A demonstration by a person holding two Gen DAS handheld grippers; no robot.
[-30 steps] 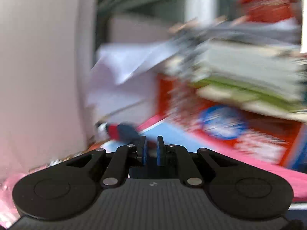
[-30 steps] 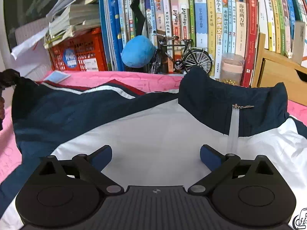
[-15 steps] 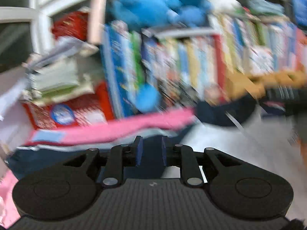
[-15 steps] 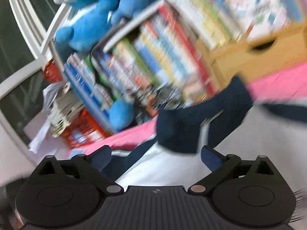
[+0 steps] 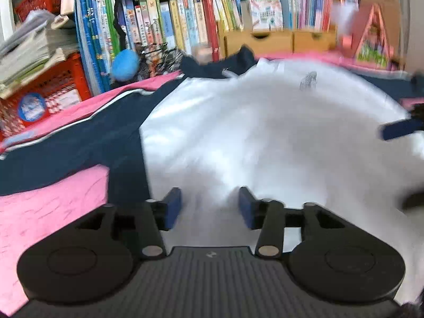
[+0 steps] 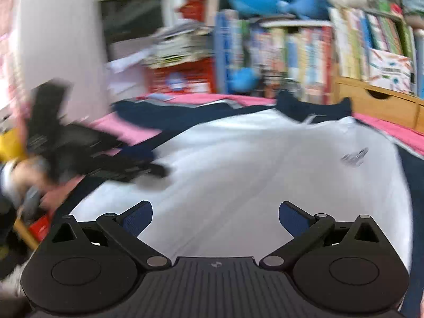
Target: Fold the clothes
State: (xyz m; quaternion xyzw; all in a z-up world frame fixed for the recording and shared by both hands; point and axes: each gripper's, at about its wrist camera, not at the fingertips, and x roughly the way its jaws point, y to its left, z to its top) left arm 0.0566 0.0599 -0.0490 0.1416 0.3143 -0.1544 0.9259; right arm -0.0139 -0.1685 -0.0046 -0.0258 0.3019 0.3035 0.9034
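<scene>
Left gripper [image 5: 209,206] jaws just opening, nothing between; right gripper [image 6: 215,220] wide apart, empty. White-and-navy jacket [image 5: 265,132] spread flat on pink cover [image 5: 47,212], near bookshelf [image 5: 185,18]. No fold visible yet; all folding left.

Backdrop — row of upright books [image 5: 185,18], red crate [image 5: 47,90] under stacked papers [image 5: 34,50], blue plush ball [image 5: 124,65], wooden drawers [image 5: 275,42] — pink cloth [image 5: 45,212] below.

Jacket [image 5: 265,132]: smooth white and navy cloth, faint sheen. Bedcover [image 5: 53,206]: pink, crinkled matt cloth. Drawer box [image 6: 376,103]: pale wood. Crate [image 5: 53,90]: red plastic.
</scene>
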